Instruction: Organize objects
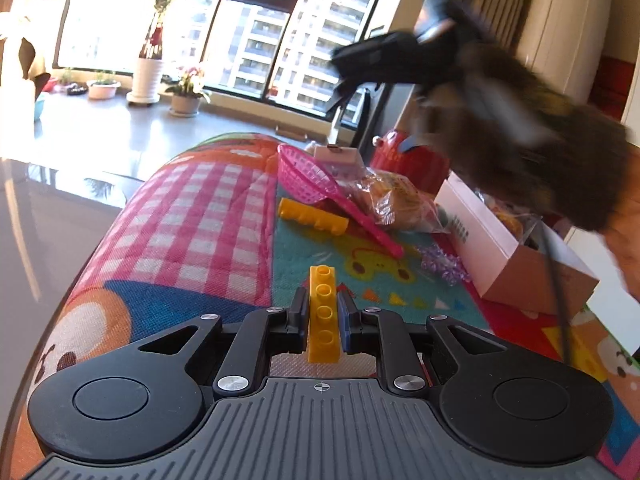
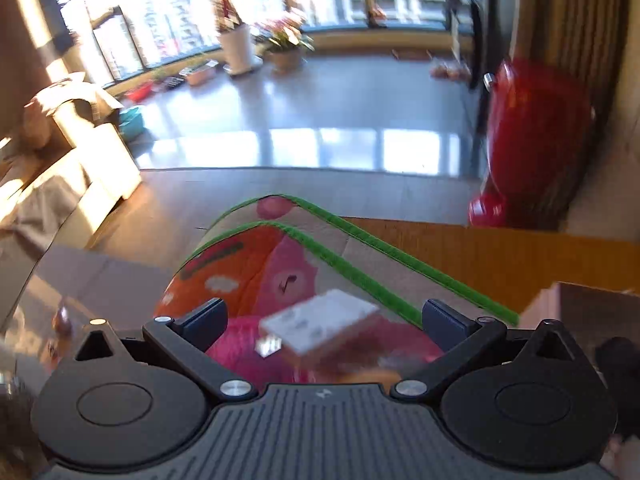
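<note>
My left gripper [image 1: 323, 307] is shut on a yellow four-stud brick [image 1: 323, 312] and holds it above the colourful play mat [image 1: 200, 208]. On the mat ahead lie a yellow comb-like block [image 1: 313, 216], a pink plastic strainer [image 1: 308, 178], a clear bag of snacks [image 1: 394, 200] and a purple trinket [image 1: 444, 262]. My right gripper [image 1: 352, 72] shows blurred in the air at upper right of the left wrist view. In the right wrist view my right gripper [image 2: 324, 316] is open and empty above the mat's far edge [image 2: 280, 264], over a small white box [image 2: 320, 320].
An open cardboard box with a white lid [image 1: 516, 248] stands on the mat at right. A red toy car [image 2: 532, 140] sits beyond the mat. Plant pots [image 1: 146, 80] line the window sill. Cardboard boxes [image 2: 80, 152] stand on the floor at left.
</note>
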`<state>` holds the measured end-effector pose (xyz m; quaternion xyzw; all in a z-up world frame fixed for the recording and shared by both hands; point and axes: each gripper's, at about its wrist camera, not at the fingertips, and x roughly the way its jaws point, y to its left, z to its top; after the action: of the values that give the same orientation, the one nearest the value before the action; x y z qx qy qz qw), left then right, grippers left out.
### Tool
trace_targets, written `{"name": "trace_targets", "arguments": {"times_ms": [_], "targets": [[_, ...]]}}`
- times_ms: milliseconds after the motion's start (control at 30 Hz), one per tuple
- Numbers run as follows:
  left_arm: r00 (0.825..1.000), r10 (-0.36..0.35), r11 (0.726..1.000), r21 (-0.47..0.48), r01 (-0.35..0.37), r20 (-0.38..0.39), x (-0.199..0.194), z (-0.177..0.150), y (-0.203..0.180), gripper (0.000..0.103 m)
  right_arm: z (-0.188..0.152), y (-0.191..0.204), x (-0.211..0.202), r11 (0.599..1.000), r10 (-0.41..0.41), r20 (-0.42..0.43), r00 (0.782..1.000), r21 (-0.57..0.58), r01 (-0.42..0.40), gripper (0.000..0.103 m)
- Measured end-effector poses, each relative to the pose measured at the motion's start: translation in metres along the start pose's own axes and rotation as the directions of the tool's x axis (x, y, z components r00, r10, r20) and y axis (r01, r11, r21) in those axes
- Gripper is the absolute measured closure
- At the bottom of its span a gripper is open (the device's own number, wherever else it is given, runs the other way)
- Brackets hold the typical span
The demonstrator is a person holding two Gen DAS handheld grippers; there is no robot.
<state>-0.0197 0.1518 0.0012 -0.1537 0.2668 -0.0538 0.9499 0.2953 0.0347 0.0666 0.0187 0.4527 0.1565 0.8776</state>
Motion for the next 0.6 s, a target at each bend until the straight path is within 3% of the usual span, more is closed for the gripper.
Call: {"name": "trace_targets", "arguments": {"times_ms": [100,233,300,433,467,600], "targets": [[1.0,0.0,1.0,-0.029,-0.001,-0.015,0.003,0.0,0.004,0.085,0.014,0.004,0.043,0.997,-0.054,-0.076,0.996,0.045,0.057,0.0],[1.0,-0.013,0.999,-0.043,0.013,0.001,-0.002,-0.002,0.006,0.085,0.007,0.015,0.062,0.996,-0.085,-0.13,0.988,-0.001,0.085,0.003],[1.0,-0.016,0.999,-0.048,0.016,0.005,-0.003,-0.002,0.007,0.085,-0.001,0.018,0.063,0.997,-0.08,-0.166,0.983,-0.003,0.081,0.028],[1.0,-0.021,0.997,-0.068,0.022,0.017,-0.006,-0.003,0.011,0.085,-0.01,0.01,0.042,0.999,-0.02,-0.189,0.982,0.029,0.027,0.064],[1.0,-0.021,0.997,-0.071,0.023,0.017,-0.006,-0.003,0.011,0.085,-0.012,0.008,0.03,1.0,-0.008,-0.183,0.983,0.027,0.013,0.085],[1.0,-0.018,0.997,-0.069,0.019,0.02,-0.009,-0.004,0.01,0.085,-0.03,0.0,-0.018,0.998,0.058,-0.169,0.984,-0.013,-0.062,0.089]]}}
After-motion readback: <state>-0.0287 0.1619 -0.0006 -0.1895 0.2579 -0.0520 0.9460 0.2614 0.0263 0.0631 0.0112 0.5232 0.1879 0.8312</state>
